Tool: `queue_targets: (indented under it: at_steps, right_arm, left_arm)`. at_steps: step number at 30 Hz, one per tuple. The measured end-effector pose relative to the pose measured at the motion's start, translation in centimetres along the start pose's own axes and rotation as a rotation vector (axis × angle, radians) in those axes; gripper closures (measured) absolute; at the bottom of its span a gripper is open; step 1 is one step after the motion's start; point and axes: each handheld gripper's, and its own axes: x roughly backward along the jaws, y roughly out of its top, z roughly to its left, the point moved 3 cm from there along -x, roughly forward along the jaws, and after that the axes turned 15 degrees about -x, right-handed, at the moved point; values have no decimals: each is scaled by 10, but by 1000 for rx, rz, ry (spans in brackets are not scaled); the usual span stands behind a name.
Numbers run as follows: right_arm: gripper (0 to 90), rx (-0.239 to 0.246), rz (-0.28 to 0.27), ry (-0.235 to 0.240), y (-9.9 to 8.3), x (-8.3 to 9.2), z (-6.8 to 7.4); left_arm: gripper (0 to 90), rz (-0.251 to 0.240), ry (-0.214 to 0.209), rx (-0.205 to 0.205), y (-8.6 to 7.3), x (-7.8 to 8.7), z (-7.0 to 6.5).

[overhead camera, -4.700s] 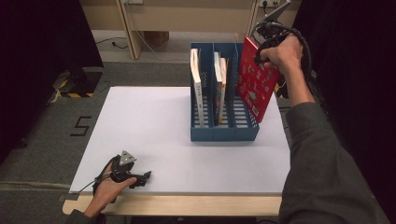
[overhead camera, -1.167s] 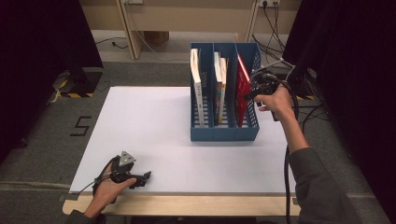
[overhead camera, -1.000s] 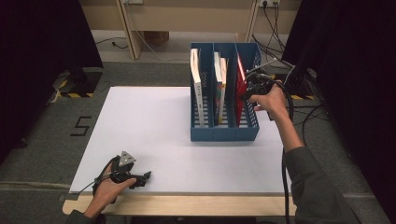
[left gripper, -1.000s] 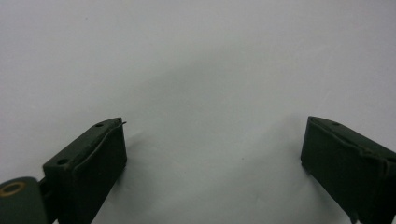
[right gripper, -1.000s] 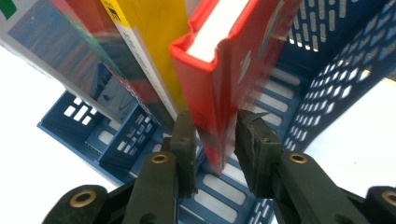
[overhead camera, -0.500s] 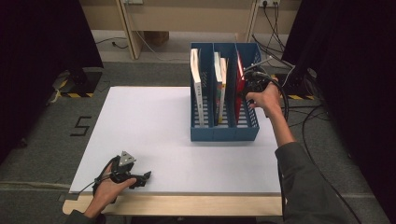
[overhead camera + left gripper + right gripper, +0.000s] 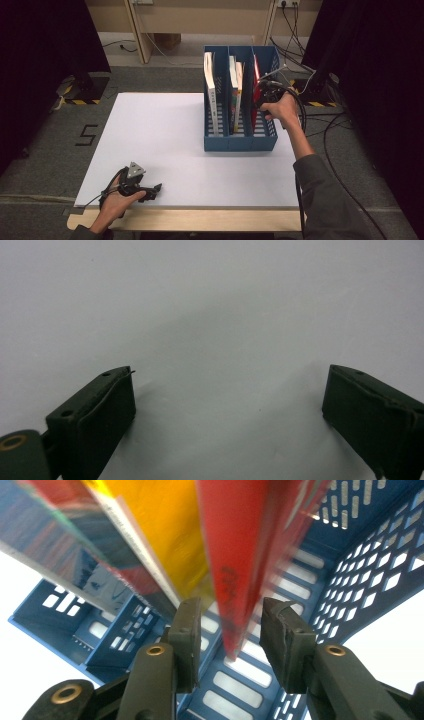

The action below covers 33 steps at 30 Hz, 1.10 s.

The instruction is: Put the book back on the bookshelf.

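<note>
In the right compartment of the blue perforated plastic file rack [image 7: 240, 142], the thin red book [image 7: 240, 555] stands between the right gripper's [image 7: 231, 630] slightly parted jaws; the left gripper [image 7: 135, 185] rests wide open on the white table [image 7: 165, 130].

a white table [image 7: 165, 130] with a pale wooden front edge stands on grey carpet [image 7: 45, 165]. on the floor to its left, a black "5" mark [image 7: 86, 135] is taped down, and farther back sits a black base with yellow-and-black striped tape [image 7: 77, 92]. beyond the table runs a light wooden frame [image 7: 137, 25] with cables trailing under it. dark curtains [image 7: 45, 45] hang on both sides. more black cables [image 7: 345, 135] lie on the floor at the right.
</note>
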Motion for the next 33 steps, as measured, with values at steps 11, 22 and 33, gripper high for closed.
queue_targets:
  at_steps: [11, 22, 33]
  right_arm:
    - [509, -20, -19, 11, -10, 15, -6]
    - [400, -51, -31, 24, -26, 24, -14]
    - [359, -59, -52, 53, -51, 27, -18]
  left_arm:
    - [58, -1, 0, 0, 0, 0, 0]
    - [58, -1, 0, -2, 0, 0, 0]
    - [58, -5, 1, 0, -1, 0, 0]
